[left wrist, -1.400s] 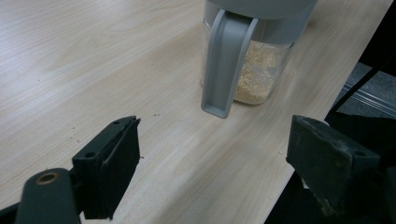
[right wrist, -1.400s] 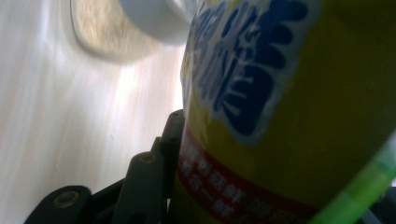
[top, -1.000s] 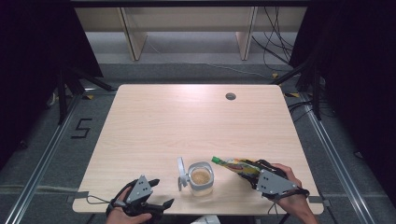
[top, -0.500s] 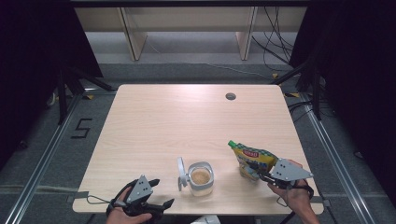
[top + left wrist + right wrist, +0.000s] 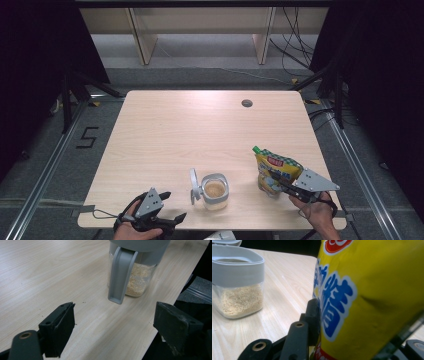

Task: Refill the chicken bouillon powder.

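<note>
A yellow pouch with a green cap stands upright near the table's front right, and my right gripper is shut on its lower part. Its jaws have just been closing on that pouch, which sits between them in the right gripper view. A clear jar holding beige grains stands at the front middle, its grey lid flipped open to the left. My left gripper rests open at the front edge, left of the jar, with nothing between its fingers.
The light wooden table has a round cable hole at its far right. Wooden shelf legs and cables lie on the floor beyond the far edge. The front edge runs close under both hands.
The pouch was tilted over toward the jar; it has since swung upright and moved right and down with my right gripper. The left gripper and the jar stayed put.
</note>
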A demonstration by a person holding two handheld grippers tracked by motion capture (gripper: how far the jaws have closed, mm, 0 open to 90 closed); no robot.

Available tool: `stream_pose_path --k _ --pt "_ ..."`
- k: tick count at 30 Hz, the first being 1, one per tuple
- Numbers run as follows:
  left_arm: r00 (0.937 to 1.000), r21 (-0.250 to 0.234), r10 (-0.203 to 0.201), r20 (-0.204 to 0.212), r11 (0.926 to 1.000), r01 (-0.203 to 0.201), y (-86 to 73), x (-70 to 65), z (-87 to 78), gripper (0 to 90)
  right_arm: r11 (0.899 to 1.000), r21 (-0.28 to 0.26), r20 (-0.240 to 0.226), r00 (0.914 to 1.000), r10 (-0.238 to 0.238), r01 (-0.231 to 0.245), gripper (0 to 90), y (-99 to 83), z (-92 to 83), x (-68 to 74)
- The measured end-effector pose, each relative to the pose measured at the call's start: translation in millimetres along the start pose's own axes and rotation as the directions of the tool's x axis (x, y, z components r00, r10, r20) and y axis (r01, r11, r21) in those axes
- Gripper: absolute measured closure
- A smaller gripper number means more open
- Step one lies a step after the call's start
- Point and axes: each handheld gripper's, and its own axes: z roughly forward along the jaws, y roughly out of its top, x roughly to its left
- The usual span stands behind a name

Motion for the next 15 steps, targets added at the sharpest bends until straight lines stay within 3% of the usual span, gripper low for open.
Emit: stream_pose_path --k 5,6,8,9,12,15 --pt "1.0 -0.003 0.005 -0.005 1.0 -0.005 -0.2 0.0 0.3 16.6 0.999 0.01 0.03 0.9983 0.051 -0.051 71.5 -0.4 -3.0 5.9" --pt "1.0 -0.005 0.001 -0.005 1.0 -0.001 -0.3 -0.1 0.5 16.6 0.999 0.015 0.026 0.999 0.038 -0.038 71.4 0.0 -3.7 6.0" --pt "1.0 -0.002 0.005 -0.008 1.0 -0.005 -0.4 0.2 0.5 16.6 0.998 0.006 0.055 0.9963 0.066 -0.066 71.1 -0.5 -3.8 8.1" --pt "1.0 -0.002 0.004 -0.008 1.0 -0.004 -0.4 0.1 0.6 16.6 0.996 0.017 0.044 0.9955 0.084 -0.085 70.8 -1.0 -5.3 8.1" --pt "1.0 -0.003 0.004 -0.008 1.0 -0.004 -0.3 0.1 0.6 16.6 0.995 0.017 0.068 0.9927 0.099 -0.101 70.1 -2.7 -7.9 8.8" --pt "1.0 -0.014 0.0 -0.009 0.9999 0.0 -0.9 -0.4 1.6 16.6 0.996 0.004 0.076 0.9937 0.083 -0.084 69.2 -3.3 -8.4 8.6"
